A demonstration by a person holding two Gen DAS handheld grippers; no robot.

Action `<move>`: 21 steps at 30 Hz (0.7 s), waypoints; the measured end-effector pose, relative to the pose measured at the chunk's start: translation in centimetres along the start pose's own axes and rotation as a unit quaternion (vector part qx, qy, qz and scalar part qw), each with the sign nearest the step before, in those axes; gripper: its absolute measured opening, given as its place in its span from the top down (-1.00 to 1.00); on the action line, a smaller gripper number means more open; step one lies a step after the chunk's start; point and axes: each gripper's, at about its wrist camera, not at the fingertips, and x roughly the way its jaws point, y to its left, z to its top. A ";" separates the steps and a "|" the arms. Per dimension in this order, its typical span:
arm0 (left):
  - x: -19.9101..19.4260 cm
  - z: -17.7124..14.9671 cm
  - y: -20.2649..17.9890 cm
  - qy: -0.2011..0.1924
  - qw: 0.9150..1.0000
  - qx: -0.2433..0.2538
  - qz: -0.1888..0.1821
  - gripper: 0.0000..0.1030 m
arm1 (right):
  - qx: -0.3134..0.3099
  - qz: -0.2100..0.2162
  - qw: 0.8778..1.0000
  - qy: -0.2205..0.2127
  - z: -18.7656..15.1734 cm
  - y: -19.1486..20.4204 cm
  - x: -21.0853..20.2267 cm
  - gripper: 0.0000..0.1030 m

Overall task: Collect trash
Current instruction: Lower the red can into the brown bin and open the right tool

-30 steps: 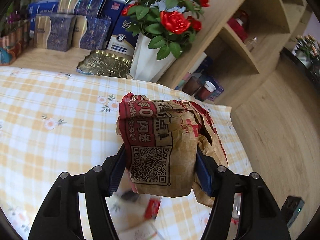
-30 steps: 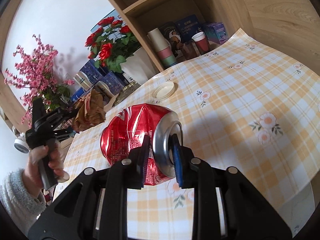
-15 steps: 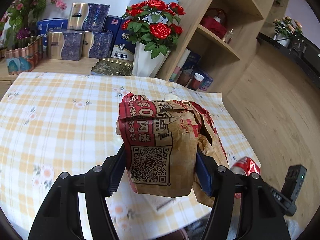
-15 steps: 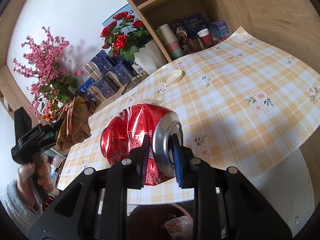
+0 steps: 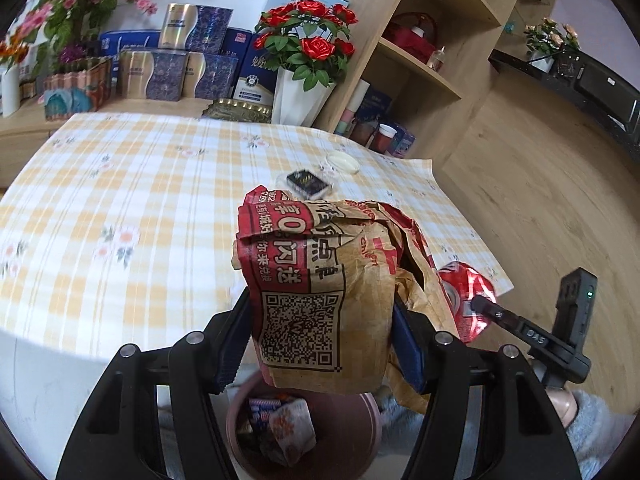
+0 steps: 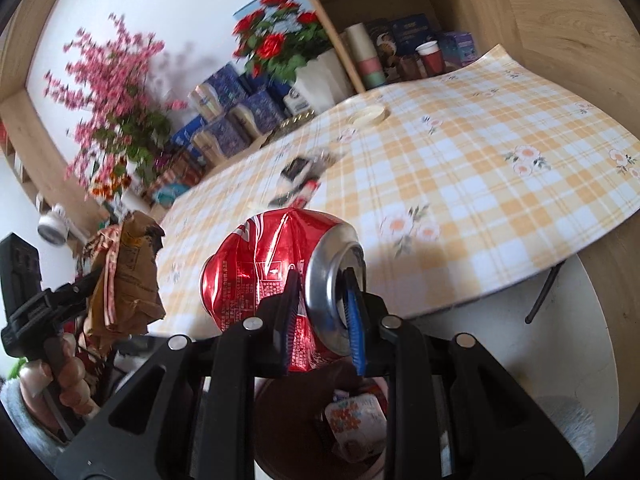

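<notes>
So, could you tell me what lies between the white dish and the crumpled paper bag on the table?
A dark packet in clear wrap lies between the white dish and the paper bag, seen in the left wrist view.

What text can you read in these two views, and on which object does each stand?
"闪送", "享0": on the paper bag held by the left gripper, above a QR code.
"DAS": on the body of the right gripper, left wrist view.
Print on the crushed red can: too small to read.
Print on the blue boxes at the back: too blurred.
</notes>
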 end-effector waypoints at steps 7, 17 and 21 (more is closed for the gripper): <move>-1.7 -4.7 1.4 -0.004 1.000 -0.003 0.021 -0.21 | -0.048 0.001 0.997 0.059 -5.1 2.0 2.0 0.51; -1.1 -8.2 3.0 -0.004 0.999 -0.013 0.036 -0.21 | -0.140 -0.028 0.978 0.152 -9.4 4.8 6.5 0.51; -0.4 -9.1 3.2 0.002 0.999 -0.015 0.039 -0.21 | -0.137 -0.048 0.972 0.182 -10.1 4.4 7.9 0.51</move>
